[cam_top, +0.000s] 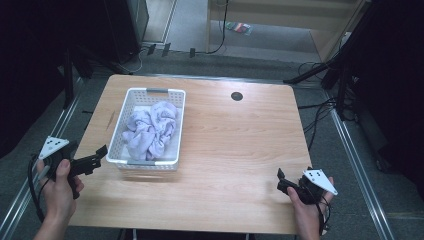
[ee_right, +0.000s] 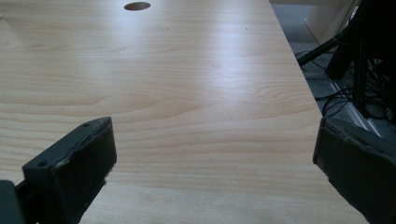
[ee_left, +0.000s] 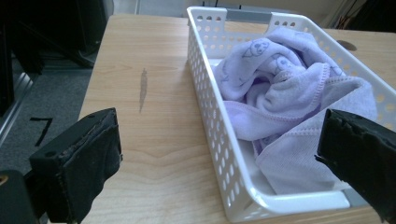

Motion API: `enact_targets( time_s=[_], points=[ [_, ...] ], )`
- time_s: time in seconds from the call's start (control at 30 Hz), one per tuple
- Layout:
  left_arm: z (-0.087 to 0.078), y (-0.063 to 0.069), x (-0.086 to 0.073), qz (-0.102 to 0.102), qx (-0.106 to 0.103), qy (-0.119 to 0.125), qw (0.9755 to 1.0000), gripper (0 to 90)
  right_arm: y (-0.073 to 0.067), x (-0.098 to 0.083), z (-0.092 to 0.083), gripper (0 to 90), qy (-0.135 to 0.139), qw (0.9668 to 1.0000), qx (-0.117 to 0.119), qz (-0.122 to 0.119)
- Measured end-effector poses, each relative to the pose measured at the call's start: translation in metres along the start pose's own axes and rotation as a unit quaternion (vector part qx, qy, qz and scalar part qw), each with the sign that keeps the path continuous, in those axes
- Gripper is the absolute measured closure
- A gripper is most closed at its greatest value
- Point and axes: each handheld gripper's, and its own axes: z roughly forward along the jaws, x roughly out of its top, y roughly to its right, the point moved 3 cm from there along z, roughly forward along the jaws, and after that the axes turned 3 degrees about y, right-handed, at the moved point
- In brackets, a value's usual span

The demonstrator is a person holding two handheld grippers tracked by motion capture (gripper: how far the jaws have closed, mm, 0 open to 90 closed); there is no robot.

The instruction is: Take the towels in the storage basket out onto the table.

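Wood table point(cam_top: 240, 150) w/ round hole point(cam_top: 237, 96), dark streak point(ee_left: 143, 86), floor cables point(cam_top: 320, 107)

Overhead forward-down view, two low gripper views, shared table point(cam_top: 235, 145)

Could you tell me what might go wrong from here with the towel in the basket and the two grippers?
1. The lavender towel is bunched and piled in the white basket; a pinch may catch only one fold, so the rest could drag.
2. The left gripper, jaws open, sits close to the basket's near corner; reaching in, a jaw might hit the rim and shift the light basket.
3. The right gripper, open, is far across the table, too far to steady it.
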Motion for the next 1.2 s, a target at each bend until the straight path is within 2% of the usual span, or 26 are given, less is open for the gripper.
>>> enact_targets(
  time_s=[0.1, 0.4, 0.57, 0.87, 1.03, 1.13, 1.2],
  points=[
    [0.003, 0.004, 0.004, 0.002, -0.003, -0.007, 1.0, 0.2, 0.002, 0.0, 0.0, 0.0, 0.007, 1.0, -0.004, -0.004],
    [0.02, 0.03, 0.023, 0.034, -0.012, -0.031, 0.9989, 0.0, 0.0, -0.003, 0.0, 0.0, 0.014, 0.9999, -0.008, -0.004],
    [0.03, 0.04, 0.026, 0.047, -0.008, -0.043, 0.9979, 0.0, 0.001, -0.004, -0.001, 0.0, 0.013, 0.9999, -0.005, -0.001],
    [0.047, 0.054, 0.027, 0.055, -0.008, -0.067, 0.9962, 0.0, -0.001, -0.004, 0.0, 0.0, 0.012, 0.9999, -0.007, -0.007],
    [0.056, 0.063, 0.031, 0.059, -0.015, -0.081, 0.9948, 0.0, -0.001, -0.004, 0.0, 0.0, 0.011, 0.9999, -0.007, -0.006],
    [0.062, 0.069, 0.035, 0.07, -0.02, -0.097, 0.9927, 0.0, -0.002, -0.004, 0.001, 0.0, 0.01, 0.9999, -0.008, -0.009],
    [0.064, 0.07, 0.036, 0.072, -0.02, -0.098, 0.9924, 0.0, -0.002, -0.004, 0.001, 0.0, 0.009, 0.9999, -0.007, -0.009]
  ],
)
